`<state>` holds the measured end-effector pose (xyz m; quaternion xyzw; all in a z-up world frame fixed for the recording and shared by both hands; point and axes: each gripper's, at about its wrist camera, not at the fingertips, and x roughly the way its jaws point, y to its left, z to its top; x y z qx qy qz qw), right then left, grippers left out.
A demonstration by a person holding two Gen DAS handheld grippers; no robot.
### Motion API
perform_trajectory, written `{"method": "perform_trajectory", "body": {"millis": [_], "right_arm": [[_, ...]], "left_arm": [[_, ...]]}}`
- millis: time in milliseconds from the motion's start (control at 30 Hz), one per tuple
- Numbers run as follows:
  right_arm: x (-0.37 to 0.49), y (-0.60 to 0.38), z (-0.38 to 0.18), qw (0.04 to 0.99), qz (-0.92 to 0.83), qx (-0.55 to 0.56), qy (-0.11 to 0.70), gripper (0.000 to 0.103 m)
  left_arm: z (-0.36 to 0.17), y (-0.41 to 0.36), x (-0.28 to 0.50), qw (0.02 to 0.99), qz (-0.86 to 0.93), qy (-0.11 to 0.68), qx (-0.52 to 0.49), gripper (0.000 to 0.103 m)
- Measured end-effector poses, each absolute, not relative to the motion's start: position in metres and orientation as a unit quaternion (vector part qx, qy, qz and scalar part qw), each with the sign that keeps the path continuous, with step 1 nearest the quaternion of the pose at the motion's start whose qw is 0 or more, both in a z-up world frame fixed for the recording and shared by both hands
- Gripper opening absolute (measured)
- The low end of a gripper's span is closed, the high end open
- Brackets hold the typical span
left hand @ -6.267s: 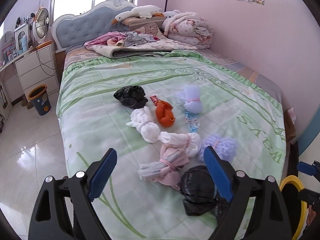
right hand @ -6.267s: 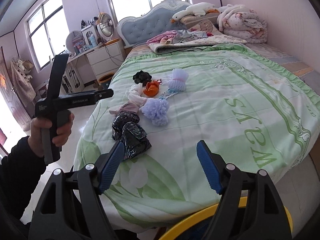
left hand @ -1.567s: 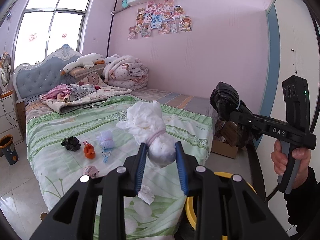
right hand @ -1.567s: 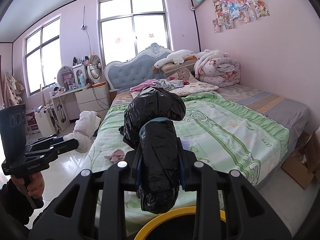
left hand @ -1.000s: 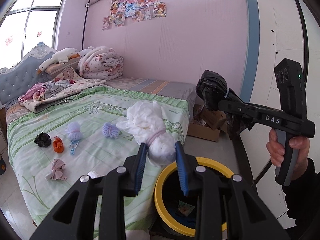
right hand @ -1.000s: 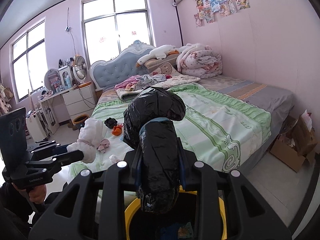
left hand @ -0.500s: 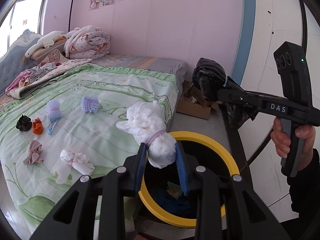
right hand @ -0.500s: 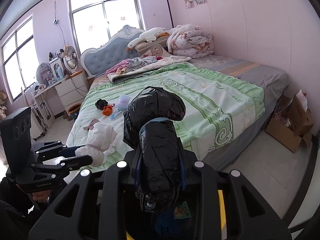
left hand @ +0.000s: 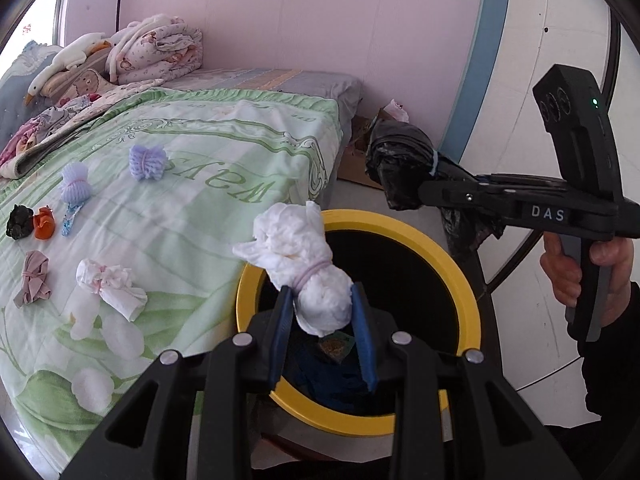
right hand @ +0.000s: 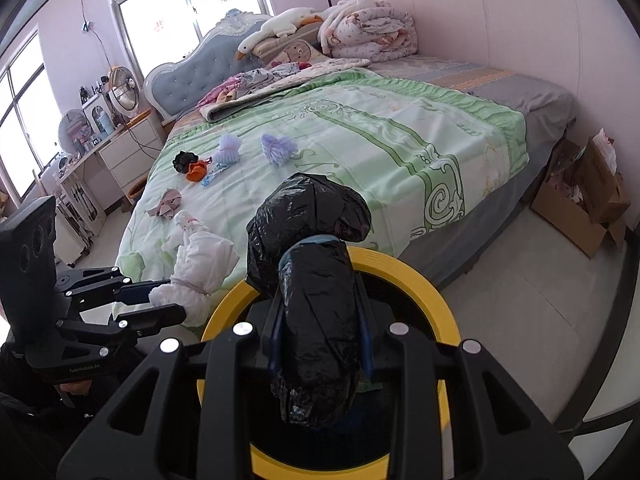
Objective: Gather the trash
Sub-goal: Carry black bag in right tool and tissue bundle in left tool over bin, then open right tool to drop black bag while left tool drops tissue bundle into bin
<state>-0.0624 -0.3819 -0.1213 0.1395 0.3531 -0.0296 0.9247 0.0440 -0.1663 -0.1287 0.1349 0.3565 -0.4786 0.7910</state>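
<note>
Grippers (left hand: 322, 312) (right hand: 320, 320) above bin rim (left hand: 460, 276)

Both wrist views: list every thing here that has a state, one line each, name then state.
left gripper: shut on the white bundle, above the bin.
right gripper: shut on the black bag, above the bin.
bin: open, some trash inside.
small bundles: lying loose on the bed.

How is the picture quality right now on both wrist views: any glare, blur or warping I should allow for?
Left wrist: sharp, no blur; fisheye bends the wall stripe and darkens the corners; the yellow-rimmed bin is dark inside. Right wrist: the windows are blown out; the black trash bag shows small glints, its folds hard to read; room edges curve.
</note>
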Motion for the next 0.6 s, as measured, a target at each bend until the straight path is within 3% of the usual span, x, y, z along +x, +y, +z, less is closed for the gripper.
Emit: {"method": "perform_trajectory", "body": {"millis": [433,600], "right_arm": [[-0.0632,-0.3822,-0.1223,0.923,-0.024,0.149,0.354,0.034],[-0.0624,-0.3861,-0.1204,0.922,-0.028,0.157,0.354,0.044]], "left_arm": [[-0.1294,-0.1659,0.0479,0.784,-0.487,0.367,0.113,0.030],[-0.1269,-0.1644,0.0496,0.786,-0.486,0.367,0.109,0.035]]}}
